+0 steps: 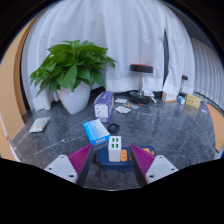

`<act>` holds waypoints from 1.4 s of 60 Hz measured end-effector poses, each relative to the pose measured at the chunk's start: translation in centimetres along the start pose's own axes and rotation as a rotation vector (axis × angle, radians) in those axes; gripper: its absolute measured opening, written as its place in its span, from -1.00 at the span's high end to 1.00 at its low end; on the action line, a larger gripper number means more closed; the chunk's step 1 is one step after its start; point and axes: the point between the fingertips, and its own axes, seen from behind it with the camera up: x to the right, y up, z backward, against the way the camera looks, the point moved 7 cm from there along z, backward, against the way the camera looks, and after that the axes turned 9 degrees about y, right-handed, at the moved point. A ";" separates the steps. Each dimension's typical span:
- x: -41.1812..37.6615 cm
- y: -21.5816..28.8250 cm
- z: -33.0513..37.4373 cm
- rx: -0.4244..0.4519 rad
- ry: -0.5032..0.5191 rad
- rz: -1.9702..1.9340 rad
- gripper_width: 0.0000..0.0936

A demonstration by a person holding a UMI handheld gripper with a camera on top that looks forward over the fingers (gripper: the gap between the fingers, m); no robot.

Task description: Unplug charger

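Observation:
A white charger (114, 144) stands plugged into a dark blue power strip (112, 155) with an orange switch (124, 155), on a dark marble table (160, 130). The strip lies between my gripper's (112, 160) two fingers. The magenta pads (82, 157) stand apart at either side of it, with a gap on each side. The gripper is open and holds nothing.
A blue and white box (96, 130) lies just beyond the strip. A purple box (104, 104) stands farther back. A potted plant in a white pot (73, 75) stands at the left. A black stool (142, 70) and small items sit at the far right.

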 end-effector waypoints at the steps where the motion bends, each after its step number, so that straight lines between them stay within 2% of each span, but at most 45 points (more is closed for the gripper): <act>1: 0.1 0.0 -0.6 -0.001 -0.004 -0.005 -0.49; 6: 0.6 -0.5 -2.6 -0.015 -0.038 -0.017 -0.04; 8: 0.8 -0.2 -3.0 0.005 -0.051 -0.003 0.16; 10: 1.2 0.1 -3.1 0.019 -0.073 0.016 0.50; 11: 1.3 0.1 -3.1 0.023 -0.082 0.022 0.60; 14: 1.1 0.0 -3.1 0.020 -0.083 0.008 0.70; 20: 1.1 0.3 -3.3 -0.016 -0.088 -0.004 0.81; 25: 1.5 0.7 -2.8 -0.045 -0.050 -0.083 0.83; 26: 1.6 1.2 -2.5 -0.027 -0.037 -0.093 0.83; 31: 2.2 10.9 2.7 0.267 -0.075 0.089 0.83; 35: 1.3 17.5 6.6 0.413 -0.013 0.100 0.84; 41: 3.4 21.9 9.2 0.467 0.030 0.045 0.83; 47: 8.0 19.4 8.3 0.409 0.005 0.024 0.83; 60: 16.6 5.2 1.6 0.067 0.012 -0.048 0.70; 64: 18.2 2.0 0.3 -0.001 0.026 -0.059 0.66; 71: 20.2 -0.9 -0.2 -0.071 0.037 -0.059 0.54; 77: 22.6 -2.1 0.0 -0.103 -0.011 -0.031 0.07; 80: 24.0 -2.4 0.4 -0.123 -0.038 -0.027 -0.34; 84: 25.3 -2.0 1.3 -0.117 -0.078 -0.018 -0.73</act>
